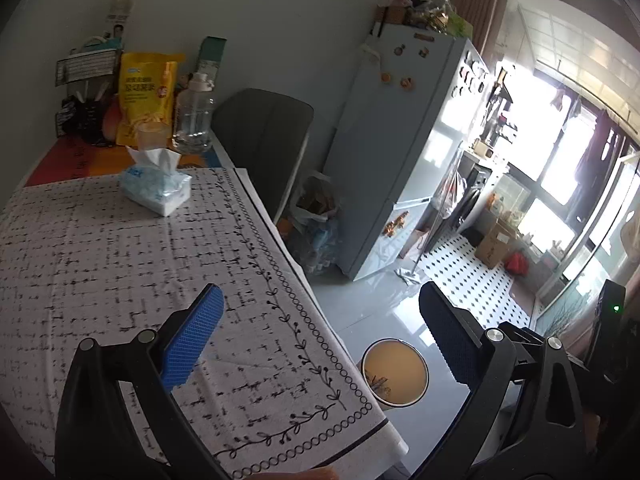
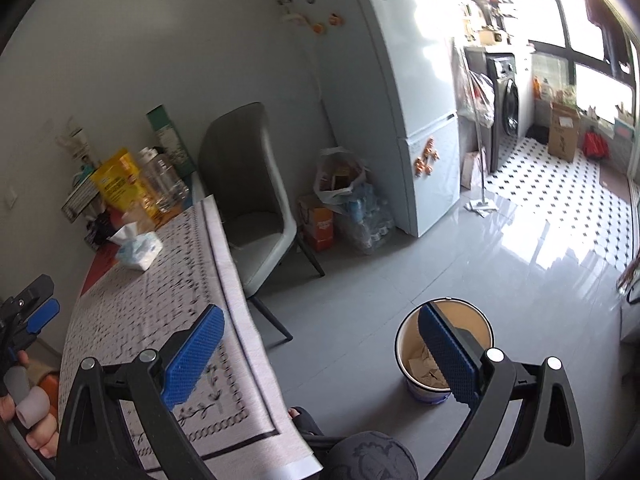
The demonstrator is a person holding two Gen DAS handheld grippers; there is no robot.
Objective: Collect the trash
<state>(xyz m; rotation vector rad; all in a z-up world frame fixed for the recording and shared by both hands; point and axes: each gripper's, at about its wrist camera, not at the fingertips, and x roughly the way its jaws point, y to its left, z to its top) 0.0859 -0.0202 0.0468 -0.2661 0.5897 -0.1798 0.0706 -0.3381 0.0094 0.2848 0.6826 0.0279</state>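
Observation:
A round trash bin with a tan inside stands on the grey floor beside the table, with crumpled paper in its bottom. My right gripper hangs open above the floor between the table edge and the bin, and its right finger overlaps the bin in view. Over the table's near right corner my left gripper is open too, with the bin below between its fingers. Neither gripper holds anything. In the right wrist view the left gripper shows at the left edge, held by a hand.
The table has a patterned white cloth, with a tissue pack on it. A yellow bag and a water bottle stand at its far end. A grey chair, a filled plastic bag and a fridge lie beyond. A knee is at the bottom.

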